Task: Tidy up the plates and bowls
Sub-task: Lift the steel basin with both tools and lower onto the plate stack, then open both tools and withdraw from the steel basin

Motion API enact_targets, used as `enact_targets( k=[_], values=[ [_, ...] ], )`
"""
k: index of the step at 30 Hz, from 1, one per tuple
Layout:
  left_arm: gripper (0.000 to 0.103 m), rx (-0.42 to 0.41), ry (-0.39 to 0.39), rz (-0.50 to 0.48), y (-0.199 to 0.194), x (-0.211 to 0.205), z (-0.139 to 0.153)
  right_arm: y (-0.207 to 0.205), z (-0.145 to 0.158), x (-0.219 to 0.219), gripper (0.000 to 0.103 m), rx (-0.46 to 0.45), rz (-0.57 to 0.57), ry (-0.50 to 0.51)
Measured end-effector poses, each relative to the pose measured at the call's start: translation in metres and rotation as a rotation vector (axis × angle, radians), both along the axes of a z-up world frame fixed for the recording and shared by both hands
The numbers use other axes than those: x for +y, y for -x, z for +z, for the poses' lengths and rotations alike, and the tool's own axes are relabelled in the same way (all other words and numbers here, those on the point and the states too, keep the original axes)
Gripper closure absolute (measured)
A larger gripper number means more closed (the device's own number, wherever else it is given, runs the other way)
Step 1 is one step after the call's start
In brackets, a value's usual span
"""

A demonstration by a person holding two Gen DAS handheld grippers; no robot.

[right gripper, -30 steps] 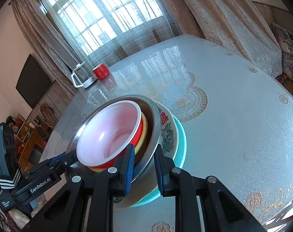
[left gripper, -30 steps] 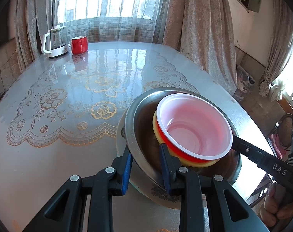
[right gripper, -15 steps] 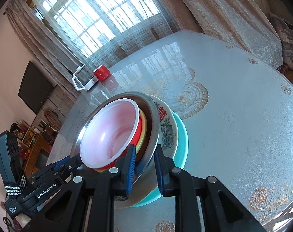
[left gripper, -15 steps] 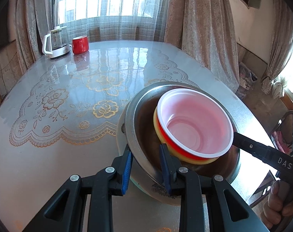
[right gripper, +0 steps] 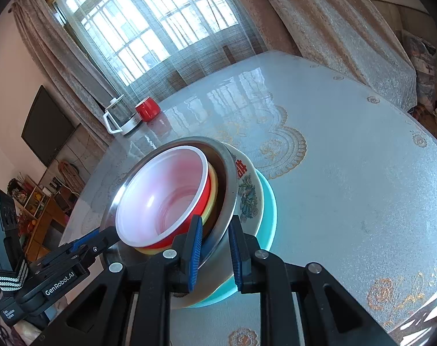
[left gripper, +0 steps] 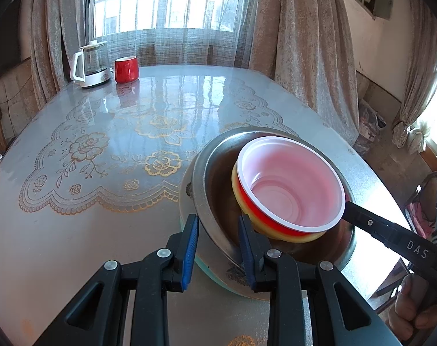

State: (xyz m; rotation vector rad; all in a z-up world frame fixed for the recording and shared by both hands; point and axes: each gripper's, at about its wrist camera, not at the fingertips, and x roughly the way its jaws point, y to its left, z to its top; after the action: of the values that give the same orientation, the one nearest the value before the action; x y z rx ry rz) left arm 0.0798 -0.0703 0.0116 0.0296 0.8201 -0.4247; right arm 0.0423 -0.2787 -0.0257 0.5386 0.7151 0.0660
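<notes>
Both grippers clamp the rim of a nested dish stack at the table's near right edge.

The left gripper (left gripper: 218,233) and right gripper (right gripper: 215,238) each pinch the steel bowl (left gripper: 215,173), which holds a white-lined red plastic bowl (left gripper: 290,187) inside a yellow bowl (left gripper: 235,184), above a patterned china plate (right gripper: 248,193) and a teal plate (right gripper: 269,201).

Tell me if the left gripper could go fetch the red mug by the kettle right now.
Probably not yet: the left gripper is shut on the steel bowl rim. The table between it and the red mug looks free, so it must let go first.
</notes>
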Motion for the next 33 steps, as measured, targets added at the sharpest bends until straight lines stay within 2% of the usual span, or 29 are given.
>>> enact_targets(
  k=[5, 13, 23, 27, 33],
  values=[
    [0.071, -0.018, 0.014, 0.019, 0.005, 0.007, 0.003, 0.004, 0.002, 0.0, 0.079, -0.003, -0.006, -0.001],
    [0.067, -0.03, 0.043, 0.052, 0.015, 0.019, 0.007, 0.015, 0.014, 0.006, 0.073, -0.039, -0.033, 0.067],
    [0.066, -0.057, -0.007, 0.14, 0.033, 0.038, 0.004, 0.026, 0.021, 0.024, 0.072, -0.062, -0.065, 0.155],
    [0.061, -0.056, -0.002, 0.197, 0.04, 0.048, 0.003, 0.03, 0.019, 0.034, 0.072, -0.054, -0.086, 0.202],
    [0.056, -0.097, -0.046, 0.241, 0.054, 0.054, 0.0, 0.035, 0.022, 0.049, 0.067, -0.07, -0.112, 0.29]
  ],
)
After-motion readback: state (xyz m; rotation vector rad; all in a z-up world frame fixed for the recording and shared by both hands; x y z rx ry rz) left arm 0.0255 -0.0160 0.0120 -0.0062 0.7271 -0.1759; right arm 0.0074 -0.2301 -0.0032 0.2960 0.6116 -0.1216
